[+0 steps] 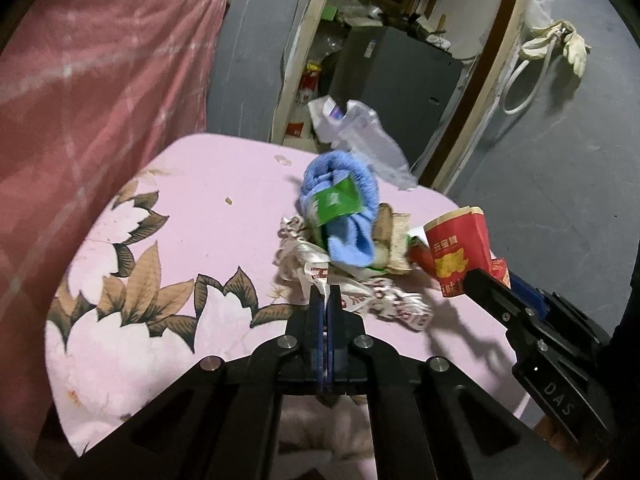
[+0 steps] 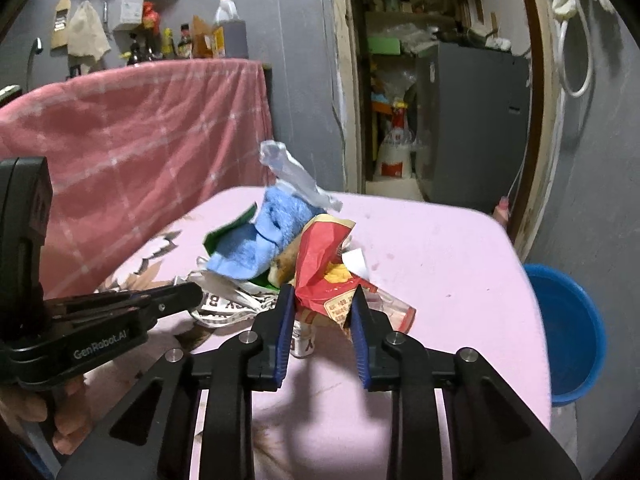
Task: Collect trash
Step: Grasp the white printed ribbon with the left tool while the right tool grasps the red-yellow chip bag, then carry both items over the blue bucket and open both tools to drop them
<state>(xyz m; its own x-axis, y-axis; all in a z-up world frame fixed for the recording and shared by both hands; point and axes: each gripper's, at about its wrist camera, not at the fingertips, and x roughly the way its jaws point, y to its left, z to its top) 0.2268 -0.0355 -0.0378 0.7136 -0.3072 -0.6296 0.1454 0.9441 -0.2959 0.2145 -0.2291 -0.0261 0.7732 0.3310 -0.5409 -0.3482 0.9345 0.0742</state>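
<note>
Pinching the white printed wrapper (image 1: 320, 276), left hand-held gripper (image 1: 326, 294) sits closed.

Dim indoor light, source overhead. Soft shadows on table (image 1: 224, 184) toward 5 o'clock of trash pile (image 1: 344, 240). Strong fisheye bending and black vignette at edges. Slight blur throughout.

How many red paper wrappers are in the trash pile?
1 for certain: the red paper wrapper stands at the pile's right edge, between the fingers of the right claw. Smaller red scraps below it may be the same piece; others may be hidden.
</note>
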